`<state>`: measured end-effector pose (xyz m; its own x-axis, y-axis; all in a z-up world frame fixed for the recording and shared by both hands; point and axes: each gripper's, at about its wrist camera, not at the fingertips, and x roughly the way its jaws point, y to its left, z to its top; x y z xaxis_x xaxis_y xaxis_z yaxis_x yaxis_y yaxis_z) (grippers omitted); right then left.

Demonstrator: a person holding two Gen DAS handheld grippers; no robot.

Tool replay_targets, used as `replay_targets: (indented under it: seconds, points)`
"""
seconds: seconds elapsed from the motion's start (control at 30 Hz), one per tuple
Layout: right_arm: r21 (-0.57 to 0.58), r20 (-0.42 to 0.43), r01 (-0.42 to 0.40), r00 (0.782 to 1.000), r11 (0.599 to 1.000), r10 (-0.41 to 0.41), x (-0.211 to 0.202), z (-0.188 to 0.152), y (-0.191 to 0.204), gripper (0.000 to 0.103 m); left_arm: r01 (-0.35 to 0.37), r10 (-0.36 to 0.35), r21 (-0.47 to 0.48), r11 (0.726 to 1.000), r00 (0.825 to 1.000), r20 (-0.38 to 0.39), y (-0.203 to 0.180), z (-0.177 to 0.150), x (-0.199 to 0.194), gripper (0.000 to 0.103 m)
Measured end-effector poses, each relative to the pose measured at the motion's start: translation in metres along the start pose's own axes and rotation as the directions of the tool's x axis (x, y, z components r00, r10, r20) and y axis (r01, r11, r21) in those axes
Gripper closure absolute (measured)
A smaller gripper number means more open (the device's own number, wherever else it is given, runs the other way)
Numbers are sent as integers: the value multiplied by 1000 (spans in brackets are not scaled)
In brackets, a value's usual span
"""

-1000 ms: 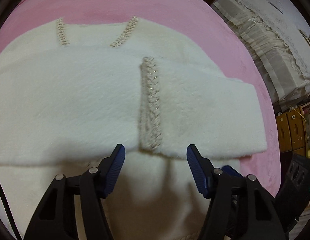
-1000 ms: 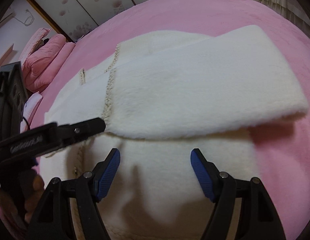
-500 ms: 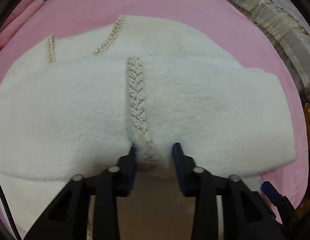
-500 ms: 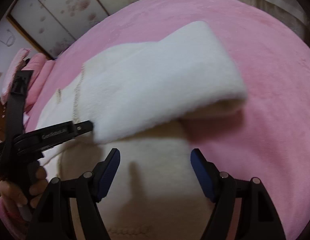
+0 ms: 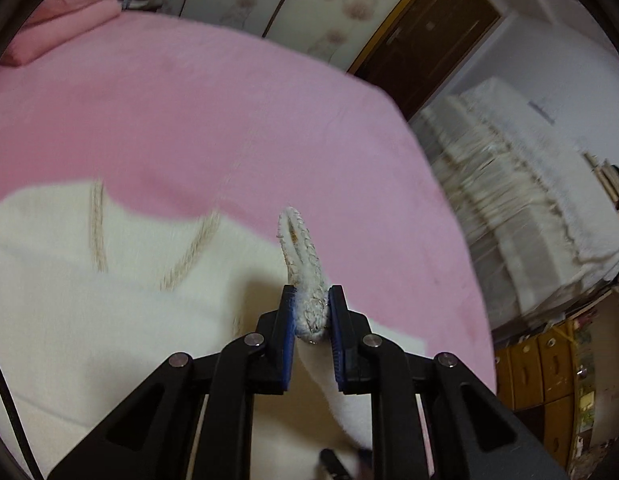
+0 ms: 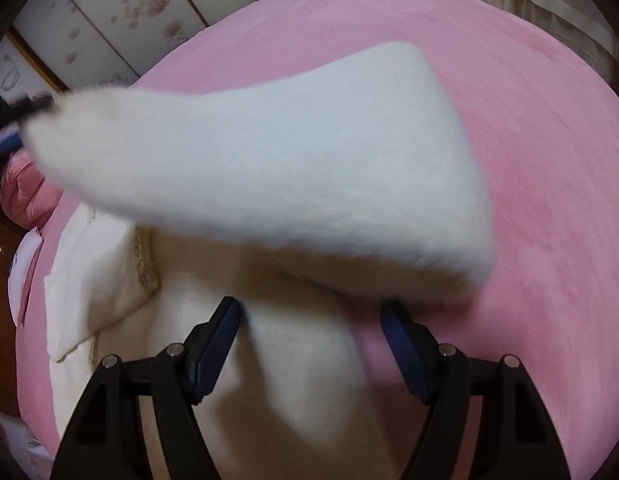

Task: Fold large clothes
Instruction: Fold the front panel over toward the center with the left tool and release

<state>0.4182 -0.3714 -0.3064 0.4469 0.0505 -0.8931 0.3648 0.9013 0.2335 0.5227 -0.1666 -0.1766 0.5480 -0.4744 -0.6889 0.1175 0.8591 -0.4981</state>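
Observation:
A large white fleece garment (image 5: 109, 308) with beige braided trim lies on a pink bed (image 5: 189, 120). My left gripper (image 5: 312, 312) is shut on the braided cuff (image 5: 301, 248) of a sleeve and holds it lifted above the garment. In the right wrist view the lifted sleeve (image 6: 289, 168) stretches across the frame from upper left to right. My right gripper (image 6: 311, 332) is open, low over the garment body (image 6: 301, 380) under the raised sleeve, with nothing between its fingers.
Pink pillows (image 5: 61, 8) lie at the far head of the bed. A lace-covered piece of furniture (image 5: 529, 208) and wooden drawers (image 5: 549, 364) stand beyond the bed's right edge. Floral sliding doors (image 6: 129, 12) line the far wall.
My left gripper closed on the braided sleeve cuff and lifted it up off the garment. The sleeve now hangs raised across the right wrist view. My right gripper stayed open.

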Motion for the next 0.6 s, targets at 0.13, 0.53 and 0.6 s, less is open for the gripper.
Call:
replay_targets:
  seconds: [0.13,0.53,0.6]
  points:
    - [-34,9,16,1000,999,-15,3,10,8,30,-17,12,37,999,991,136,3,29,-48,90]
    - [-49,55,87,995,995,-84,15,21,7,30,-383,384,-112,917,923,-5,141,-16,-77,90]
    - [-49,60,69,996,996,-66,14,24,6,30,-445,437,-116,888,895,-86,167,-43,-57,90]
